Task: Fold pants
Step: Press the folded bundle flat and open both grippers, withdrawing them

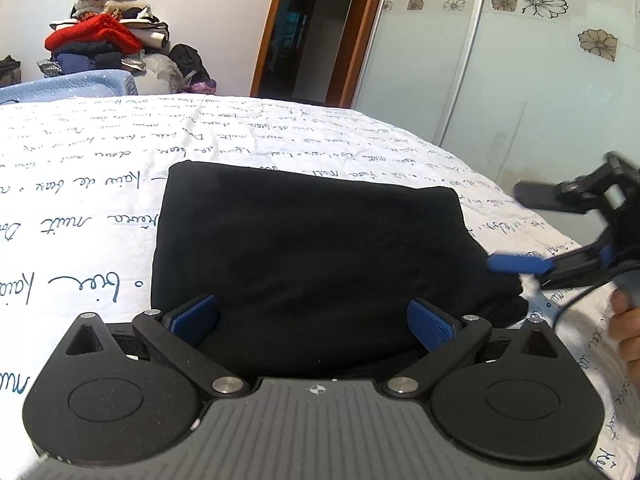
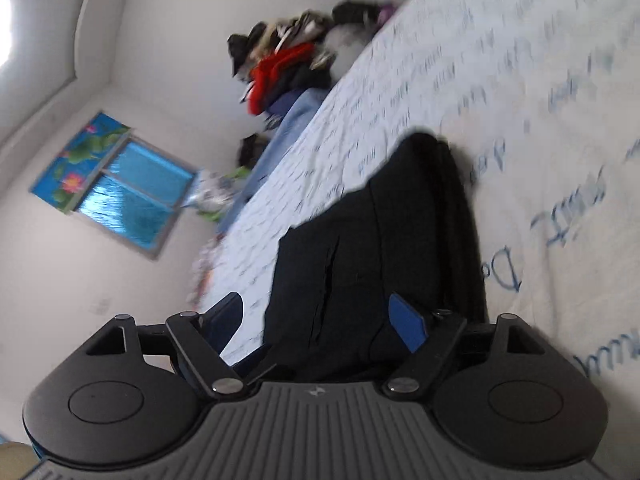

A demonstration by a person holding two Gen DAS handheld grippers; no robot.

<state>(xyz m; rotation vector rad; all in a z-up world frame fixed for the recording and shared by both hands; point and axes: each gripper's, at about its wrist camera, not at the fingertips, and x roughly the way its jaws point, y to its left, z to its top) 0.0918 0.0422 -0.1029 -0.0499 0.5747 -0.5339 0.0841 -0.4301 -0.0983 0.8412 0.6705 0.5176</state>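
Observation:
Black pants (image 1: 312, 248), folded into a thick rectangle, lie on the white bed sheet (image 1: 80, 160) printed with handwriting. My left gripper (image 1: 314, 320) hovers at the near edge of the bundle, open wide, with the cloth showing between its blue pads (image 1: 196, 316) but not pinched. My right gripper (image 1: 508, 230) comes in from the right beside the bundle's right edge, rolled onto its side and open. In the right wrist view the pants (image 2: 380, 248) lie ahead of and between the spread fingers of the right gripper (image 2: 320, 320), and nothing is clamped. That view is motion-blurred.
A pile of mixed clothes (image 1: 104, 36) sits past the bed's far left, beside a light blue blanket (image 1: 68, 84). A dark doorway (image 1: 304, 32) and a flowered glass wardrobe (image 1: 520, 80) stand behind. A person's hand (image 1: 624, 328) holds the right gripper. A window (image 2: 132, 196) is on the side wall.

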